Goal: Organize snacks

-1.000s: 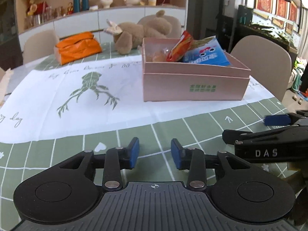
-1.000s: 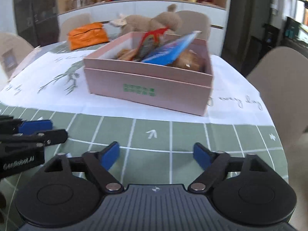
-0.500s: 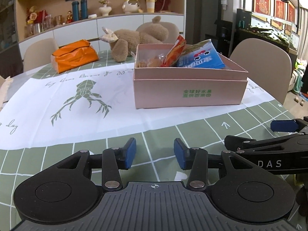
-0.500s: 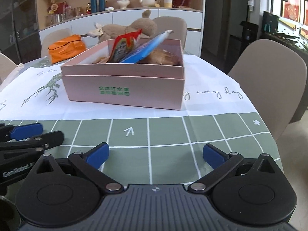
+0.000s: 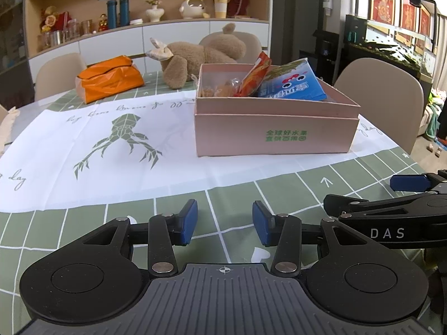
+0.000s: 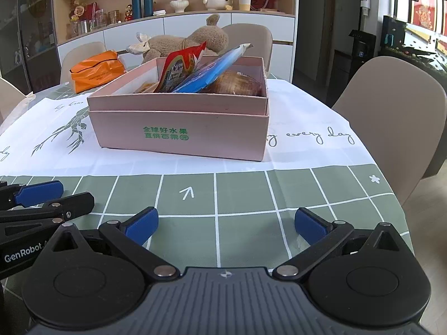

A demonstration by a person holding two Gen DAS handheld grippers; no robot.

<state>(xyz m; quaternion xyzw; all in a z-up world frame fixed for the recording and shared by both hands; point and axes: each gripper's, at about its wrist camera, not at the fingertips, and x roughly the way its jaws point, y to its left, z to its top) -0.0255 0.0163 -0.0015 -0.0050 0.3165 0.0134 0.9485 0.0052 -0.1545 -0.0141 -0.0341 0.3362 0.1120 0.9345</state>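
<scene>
A pink box [image 5: 275, 136] [image 6: 181, 134] stands on the white cloth ahead of both grippers. Inside it lean a red snack packet [image 5: 255, 75] [image 6: 181, 67], a blue snack packet [image 5: 293, 86] [image 6: 212, 69], small wrapped snacks [image 5: 220, 89] and a brown bread-like pack [image 6: 237, 86]. My left gripper [image 5: 225, 224] hovers open over the green checked tablecloth, nothing between its blue pads. My right gripper [image 6: 226, 223] is open wide, also empty. Each gripper shows at the edge of the other's view: the right gripper [image 5: 408, 184] and the left gripper [image 6: 39, 192].
An orange bag [image 5: 109, 79] [image 6: 96, 69] and a brown plush toy [image 5: 201, 55] [image 6: 178, 43] lie behind the box. Beige chairs [image 5: 382, 95] [image 6: 391, 117] stand around the table. The table's right edge [image 6: 402, 203] is close. A shelf with ornaments [image 6: 178, 2] lines the back wall.
Both views have levelled and drawn back slightly from the box. The right gripper's jaws have spread wider; the left jaws have opened a little.
</scene>
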